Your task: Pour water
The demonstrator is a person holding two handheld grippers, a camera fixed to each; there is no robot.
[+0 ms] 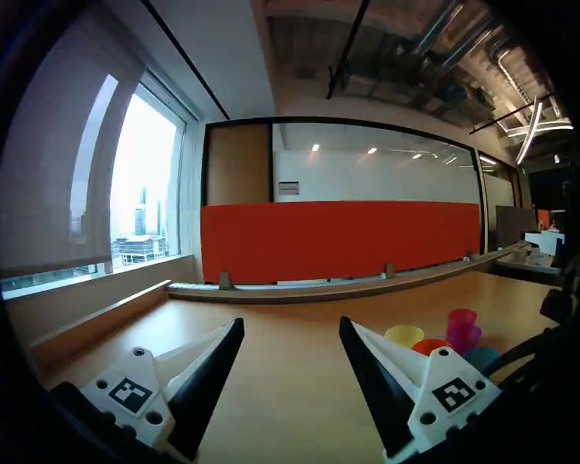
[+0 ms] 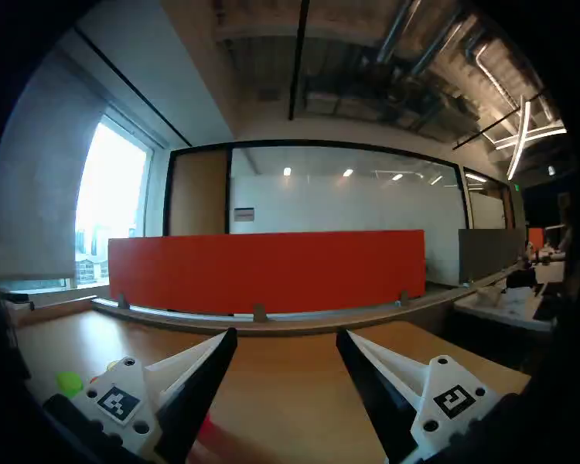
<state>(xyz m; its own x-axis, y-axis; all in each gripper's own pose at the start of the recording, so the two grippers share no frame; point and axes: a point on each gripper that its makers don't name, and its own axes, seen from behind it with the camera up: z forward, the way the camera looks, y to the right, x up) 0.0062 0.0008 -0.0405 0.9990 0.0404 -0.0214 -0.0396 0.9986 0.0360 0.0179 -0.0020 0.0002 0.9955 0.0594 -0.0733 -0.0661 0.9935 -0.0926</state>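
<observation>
In the left gripper view my left gripper (image 1: 291,334) stands open over the wooden desk (image 1: 290,402), nothing between its fingers. To its right, partly behind the right finger (image 1: 390,371), stand several plastic cups: a yellow cup (image 1: 404,336), an orange cup (image 1: 429,346), a pink cup (image 1: 462,326) and a blue cup (image 1: 482,357). In the right gripper view my right gripper (image 2: 287,342) is open too, empty, above the desk (image 2: 290,402). A green cup rim (image 2: 69,382) peeks out at the lower left beside the left finger (image 2: 189,387), and a blurred red shape (image 2: 205,430) lies low beside it.
An orange divider panel (image 1: 340,241) runs along the desk's far edge, also seen as the orange panel (image 2: 267,269). A window (image 1: 139,193) with a sill lies to the left. More desks (image 2: 514,298) stand at the far right.
</observation>
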